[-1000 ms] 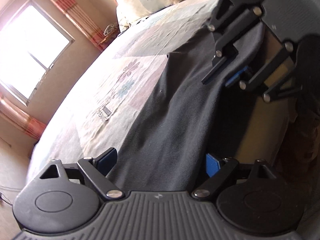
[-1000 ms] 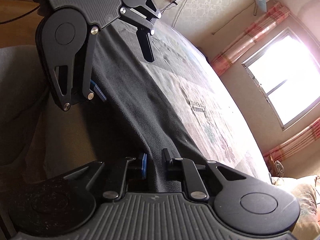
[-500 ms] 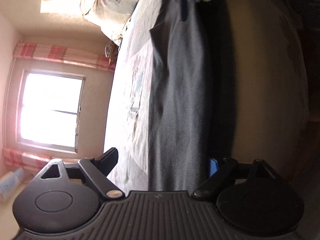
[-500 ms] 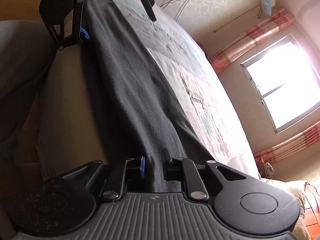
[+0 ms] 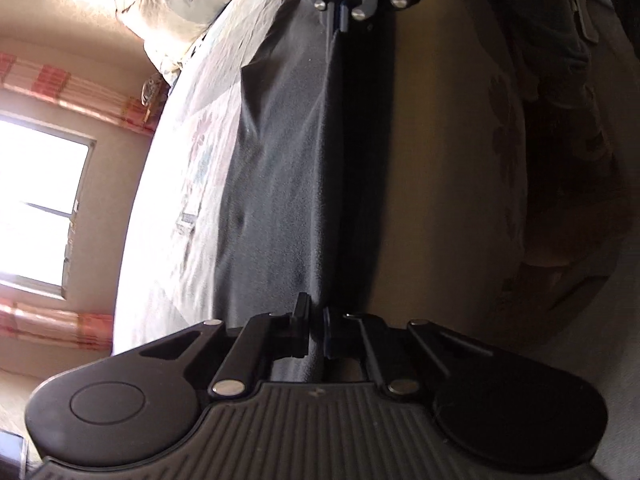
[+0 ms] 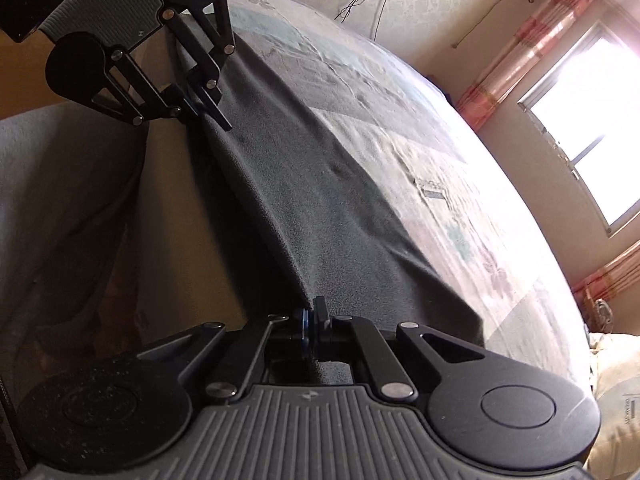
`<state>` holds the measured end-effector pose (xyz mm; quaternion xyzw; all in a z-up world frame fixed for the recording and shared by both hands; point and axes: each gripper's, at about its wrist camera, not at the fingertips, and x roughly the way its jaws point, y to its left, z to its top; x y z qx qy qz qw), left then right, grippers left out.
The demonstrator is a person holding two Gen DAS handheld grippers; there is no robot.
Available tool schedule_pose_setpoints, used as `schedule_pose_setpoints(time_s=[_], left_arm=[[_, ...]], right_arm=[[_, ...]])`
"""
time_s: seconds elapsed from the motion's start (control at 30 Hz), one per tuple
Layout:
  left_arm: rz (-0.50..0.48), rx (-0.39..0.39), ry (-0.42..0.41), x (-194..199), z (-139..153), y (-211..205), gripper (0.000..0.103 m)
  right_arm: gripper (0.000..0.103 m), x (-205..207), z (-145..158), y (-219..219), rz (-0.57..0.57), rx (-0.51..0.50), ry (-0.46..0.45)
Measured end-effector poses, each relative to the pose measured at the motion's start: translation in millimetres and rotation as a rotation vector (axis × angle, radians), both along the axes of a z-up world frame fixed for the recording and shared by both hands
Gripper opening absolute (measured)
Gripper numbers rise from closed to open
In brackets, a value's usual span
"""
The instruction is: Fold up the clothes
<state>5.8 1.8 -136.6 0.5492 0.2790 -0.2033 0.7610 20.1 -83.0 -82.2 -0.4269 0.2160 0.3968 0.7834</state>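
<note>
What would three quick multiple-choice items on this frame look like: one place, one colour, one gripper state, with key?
1. Where does the dark garment lie?
A. on the bed
B. on a chair
C. on the floor

2. What colour is the garment?
A. white
B. red
C. dark grey

3. How is the left gripper?
A. wide open, clear of cloth
B. shut on the garment's edge
C. out of view

Key:
1 A: the cloth spreads over the patterned bedspread.
2 C: it reads dark grey against the pale bedspread.
3 B: its jaws pinch the near edge, and the right gripper clamps the same edge further along.
</note>
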Motion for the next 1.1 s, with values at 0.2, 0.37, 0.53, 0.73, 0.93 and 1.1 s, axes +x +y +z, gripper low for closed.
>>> schedule_pose_setpoints(time_s=[0.2, 0.37, 0.53, 0.73, 0.93, 1.1], left_arm=[[0.112, -0.211, 0.121, 18.7, 32.0, 18.9, 0.010], [0.198, -0.442, 0.156, 39.3, 75.9, 43.6, 0.015], [0.316, -0.589, 0.226, 50.1, 71.8, 62.6, 0.030], [0.477, -0.717, 0.329, 57.7, 40.6, 82.5, 0.033], [0.546, -0.736, 0.319, 39.0, 45.1, 103.0, 0.043], [0.506, -0.850, 0.312, 70.2, 54.2, 87.8, 0.047]], right_arm=[[0.008, 6.9, 4.7, -5.9, -0.009, -0.014, 0.102], [0.012, 1.8, 38.8, -32.8, -0.018, 0.109, 0.211], [0.021, 39.8, 40.0, -13.3, -0.152, 0.335, 0.320], [0.030, 38.8, -3.4, -12.5, -0.231, 0.379, 0.388], [0.041, 35.2, 13.6, -53.1, -0.334, 0.367, 0.374], [0.045, 59.2, 7.9, -75.0, -0.519, 0.449, 0.367]])
